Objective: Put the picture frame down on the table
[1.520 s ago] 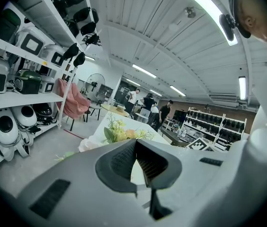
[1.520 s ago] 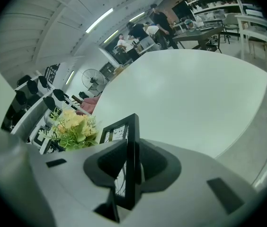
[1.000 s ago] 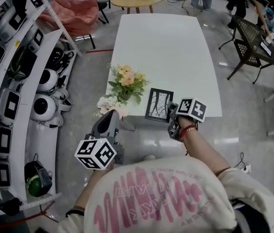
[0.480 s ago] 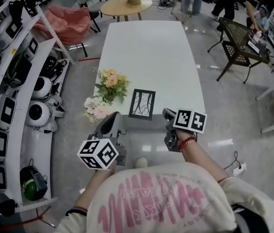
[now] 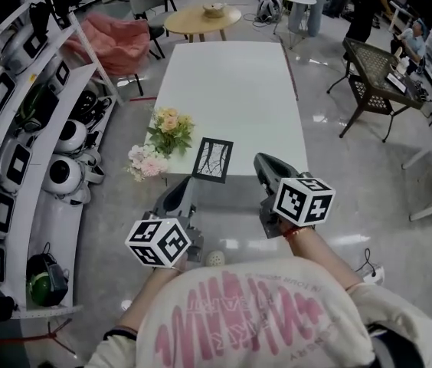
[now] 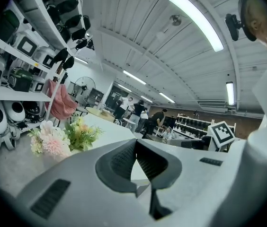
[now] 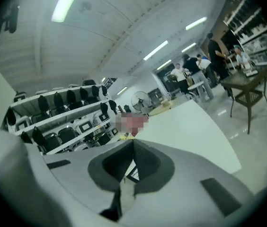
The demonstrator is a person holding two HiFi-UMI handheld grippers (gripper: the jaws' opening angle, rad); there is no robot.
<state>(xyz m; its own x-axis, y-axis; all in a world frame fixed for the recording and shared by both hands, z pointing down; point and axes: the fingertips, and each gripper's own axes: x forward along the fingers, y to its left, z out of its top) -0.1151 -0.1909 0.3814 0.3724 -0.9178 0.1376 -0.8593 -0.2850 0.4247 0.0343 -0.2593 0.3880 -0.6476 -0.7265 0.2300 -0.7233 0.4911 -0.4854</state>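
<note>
The picture frame (image 5: pixel 212 160), black-edged with a branch drawing, lies flat on the white table (image 5: pixel 235 90) near its front edge. A corner of this picture frame (image 7: pixel 134 174) shows through the gap below the right jaws. My left gripper (image 5: pixel 181 187) hovers off the table's front edge, below and left of the frame, jaws shut and empty. My right gripper (image 5: pixel 263 160) is to the frame's right, clear of it, jaws also shut on nothing. In the gripper views the left gripper (image 6: pixel 135 142) and the right gripper (image 7: pixel 133 141) each show pads meeting at the tips.
A yellow-green bouquet (image 5: pixel 168 131) and pink flowers (image 5: pixel 145 162) sit at the table's front left corner, close to the frame. Shelves of devices (image 5: pixel 17 129) run along the left. A metal chair (image 5: pixel 373 67) stands to the right, a round wooden table (image 5: pixel 202 20) beyond.
The right gripper, which was at the frame's right edge, has drawn back and risen. The frame stays flat on the table. The left gripper has barely moved.
</note>
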